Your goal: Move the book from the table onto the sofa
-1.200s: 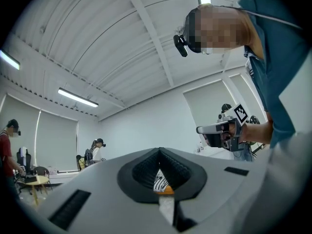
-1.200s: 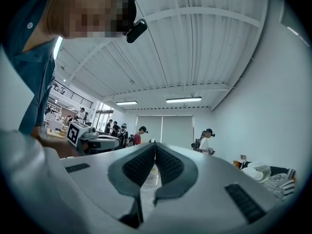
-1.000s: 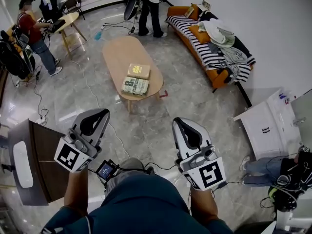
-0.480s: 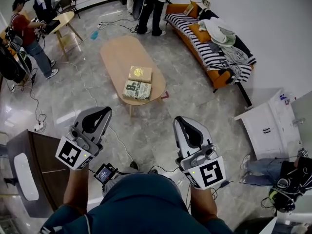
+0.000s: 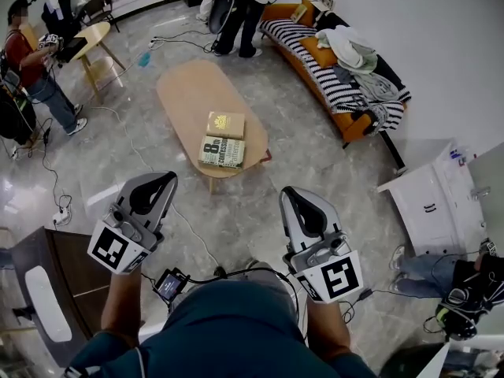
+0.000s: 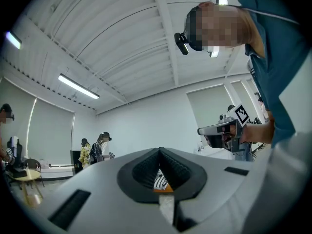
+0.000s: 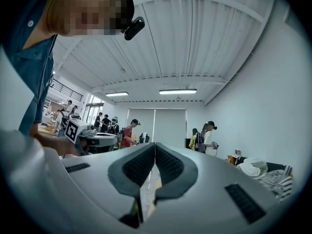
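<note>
Though on table point(image 5: 185, 93) (oval), 2 books point(image 5: 221, 152).

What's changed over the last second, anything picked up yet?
The person has walked closer to the oval wooden table: it, the yellow book and the cream-and-green book on it sit lower in the head view. Nothing was gripped or released. The left gripper and right gripper stay shut and empty; both books and the orange sofa have not moved.
</note>
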The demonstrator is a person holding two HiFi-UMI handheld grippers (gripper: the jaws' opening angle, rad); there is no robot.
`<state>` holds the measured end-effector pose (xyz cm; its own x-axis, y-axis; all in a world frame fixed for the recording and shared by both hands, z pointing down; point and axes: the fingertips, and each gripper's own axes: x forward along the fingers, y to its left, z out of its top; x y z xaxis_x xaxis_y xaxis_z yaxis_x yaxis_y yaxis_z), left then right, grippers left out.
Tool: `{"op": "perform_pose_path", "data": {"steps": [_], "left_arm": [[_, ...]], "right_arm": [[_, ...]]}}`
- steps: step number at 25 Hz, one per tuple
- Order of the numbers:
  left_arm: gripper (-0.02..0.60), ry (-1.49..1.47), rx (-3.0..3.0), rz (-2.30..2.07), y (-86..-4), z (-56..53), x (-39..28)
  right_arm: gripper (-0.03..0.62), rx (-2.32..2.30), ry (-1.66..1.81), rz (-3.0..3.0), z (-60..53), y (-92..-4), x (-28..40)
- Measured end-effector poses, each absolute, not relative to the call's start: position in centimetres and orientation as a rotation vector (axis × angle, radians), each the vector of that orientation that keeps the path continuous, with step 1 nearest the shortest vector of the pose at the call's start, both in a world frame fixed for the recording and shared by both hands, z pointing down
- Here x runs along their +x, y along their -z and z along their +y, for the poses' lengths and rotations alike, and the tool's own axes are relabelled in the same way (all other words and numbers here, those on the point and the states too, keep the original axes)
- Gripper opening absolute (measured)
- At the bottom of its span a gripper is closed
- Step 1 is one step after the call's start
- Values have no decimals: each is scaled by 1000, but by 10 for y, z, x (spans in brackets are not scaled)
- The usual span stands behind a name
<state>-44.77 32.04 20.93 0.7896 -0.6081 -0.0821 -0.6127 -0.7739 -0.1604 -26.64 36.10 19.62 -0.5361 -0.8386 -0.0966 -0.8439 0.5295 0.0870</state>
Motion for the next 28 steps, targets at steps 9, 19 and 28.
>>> {"op": "perform_pose_path", "data": {"steps": [9,19,28], "left_arm": [[5,-4,-2795,1013,-220,269,-427],[5,22,-2767,1089,-230,209,-377],[5,46,-2755,1139,-233,174,-363]], "right_arm": [[15,-1437,-160,2732,303,-209,-248],[15,-1342,-146,2767,235,-219,-204],[15,-1310,-117,2773,197,-224,-186]]}}
